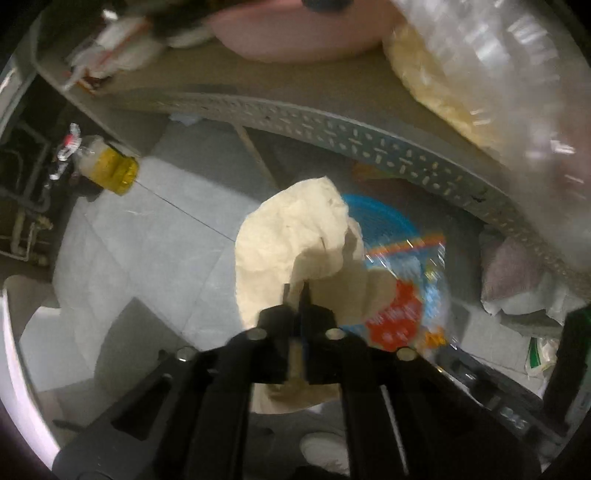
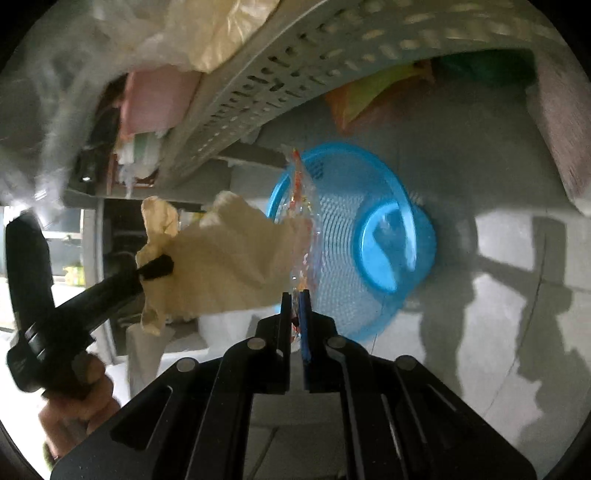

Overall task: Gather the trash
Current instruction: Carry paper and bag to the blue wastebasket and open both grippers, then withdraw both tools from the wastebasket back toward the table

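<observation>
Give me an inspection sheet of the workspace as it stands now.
Surface: grey tiled floor, dim, with hard shadows.
Job's things: crumpled cream paper and clear printed wrapper, both in the air above the blue mesh basket on the floor.
Clutter: bottle of yellow liquid on the floor; pink basin and clear plastic bag on the shelf.
Grippers: left tongs shut on the paper; right tongs shut on the wrapper.
Cables: nothing seen.
Surroundings: perforated metal shelf over the basket; pipes at the wall; pictures are motion-blurred.
</observation>
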### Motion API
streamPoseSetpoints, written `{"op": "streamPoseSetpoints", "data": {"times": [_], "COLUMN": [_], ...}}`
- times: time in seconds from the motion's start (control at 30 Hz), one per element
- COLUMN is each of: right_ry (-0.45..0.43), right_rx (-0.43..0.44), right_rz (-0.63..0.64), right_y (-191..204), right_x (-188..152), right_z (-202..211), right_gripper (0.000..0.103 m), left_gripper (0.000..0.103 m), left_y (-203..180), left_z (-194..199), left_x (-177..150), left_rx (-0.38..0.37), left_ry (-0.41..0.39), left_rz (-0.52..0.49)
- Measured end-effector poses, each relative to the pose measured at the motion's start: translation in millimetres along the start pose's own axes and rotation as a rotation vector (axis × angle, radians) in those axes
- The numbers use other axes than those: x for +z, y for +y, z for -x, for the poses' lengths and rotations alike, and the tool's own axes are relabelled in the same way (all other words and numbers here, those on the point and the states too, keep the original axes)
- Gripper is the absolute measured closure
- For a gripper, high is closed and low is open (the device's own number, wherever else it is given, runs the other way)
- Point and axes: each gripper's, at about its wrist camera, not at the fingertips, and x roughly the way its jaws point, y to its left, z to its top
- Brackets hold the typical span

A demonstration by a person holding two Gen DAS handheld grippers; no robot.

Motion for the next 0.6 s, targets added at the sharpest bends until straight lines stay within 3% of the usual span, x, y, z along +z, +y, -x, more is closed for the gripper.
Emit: {"op": "streamPoseSetpoints", "data": {"times": [0.03,0.07,0.13,0.3,0.6], "right_ry": [0.001,0.011,0.024,0.020,-0.041], "right_rx": [-0.024,-0.050,-0.111,-0.179,-0.195], "right_rz": [0.002,0.000,-0.015,-0.010,0.075], "right_y": [0,-2,-12,-25,-22], "right_x": [5,9,11,7,-4], "right_z": [-13,-27,-48,-61,-15], "right_gripper": [0.090,0.073,0.057,0.051,0.048], "left_gripper": [0.062,0.049,0.048,0.041,0.037], "left_y": [0,2,9,20,32], "left_z": [-4,-8,-6,13,85], "left_x": [4,8,9,3,-31], "left_rx": [-0.012,-0.009,0.007,-0.060,-0.058], "left_ry": [0.015,0.023,0.002,-0.030,-0.142], "left_rz": [0.001,0.007,0.032,0.078,0.060]}}
